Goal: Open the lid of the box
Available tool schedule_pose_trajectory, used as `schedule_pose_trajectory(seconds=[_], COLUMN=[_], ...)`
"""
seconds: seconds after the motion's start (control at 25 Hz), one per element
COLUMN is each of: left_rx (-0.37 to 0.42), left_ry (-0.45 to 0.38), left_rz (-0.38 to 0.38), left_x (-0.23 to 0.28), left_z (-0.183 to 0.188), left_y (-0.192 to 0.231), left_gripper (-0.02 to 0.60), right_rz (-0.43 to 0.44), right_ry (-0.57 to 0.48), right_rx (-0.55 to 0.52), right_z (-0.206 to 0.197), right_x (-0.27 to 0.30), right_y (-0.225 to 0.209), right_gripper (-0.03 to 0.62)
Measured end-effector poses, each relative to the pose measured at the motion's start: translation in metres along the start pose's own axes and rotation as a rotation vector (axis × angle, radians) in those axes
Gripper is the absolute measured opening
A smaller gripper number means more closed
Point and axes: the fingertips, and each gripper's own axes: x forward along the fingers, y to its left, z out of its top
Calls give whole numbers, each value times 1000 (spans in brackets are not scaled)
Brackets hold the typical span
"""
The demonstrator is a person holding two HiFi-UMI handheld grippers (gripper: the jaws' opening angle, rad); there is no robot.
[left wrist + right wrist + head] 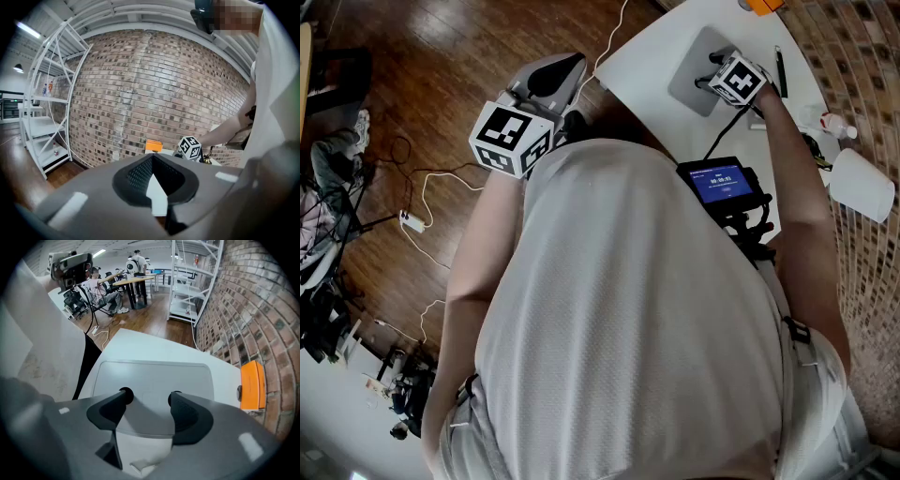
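Note:
The box [251, 385] is orange and sits at the white table's [140, 345] far edge by the brick wall; it also shows as an orange box [153, 146] in the left gripper view and at the top edge as the box [764, 5] in the head view. Whether its lid is up I cannot tell. My right gripper [150, 397] hovers open over a grey mat [150, 373], left of the box, with nothing between its fingers. In the head view the right gripper [709, 71] is above that mat [694, 66]. My left gripper [558, 70] is off the table's left side, raised, its fingertips together and empty [152, 157].
A pen [780, 61], a small bottle [832, 124] and a white cone-shaped object [861, 185] lie on the table's right part. A screen device [724, 183] hangs at the person's chest. Cables [422, 202] trail on the wooden floor. A white shelf rack [47, 117] stands left of the wall.

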Motion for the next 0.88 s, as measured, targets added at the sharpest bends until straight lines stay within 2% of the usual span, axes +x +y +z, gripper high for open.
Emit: schedule_pose_trajectory(seconds=[0.2, 0.32, 0.48, 0.68, 0.88], left_rx=[-12, -14, -5, 26, 42], left_ry=[-4, 1, 12, 20, 41], left_rz=[21, 6, -50, -126, -197], left_x=[-11, -5, 9, 8, 26], left_z=[-2, -3, 0, 8, 5], left_y=[2, 2, -2, -18, -24], left_gripper=[0, 0, 0, 0, 0], right_rz=[-32, -29, -54, -102, -139], right_ry=[87, 109, 75, 22, -11], right_rx=[46, 59, 56, 49, 156], right_z=[-9, -9, -7, 0, -38], right_x=[-1, 0, -7, -35, -57], right_y=[-2, -3, -3, 20, 41], right_gripper=[295, 283, 272, 273, 270])
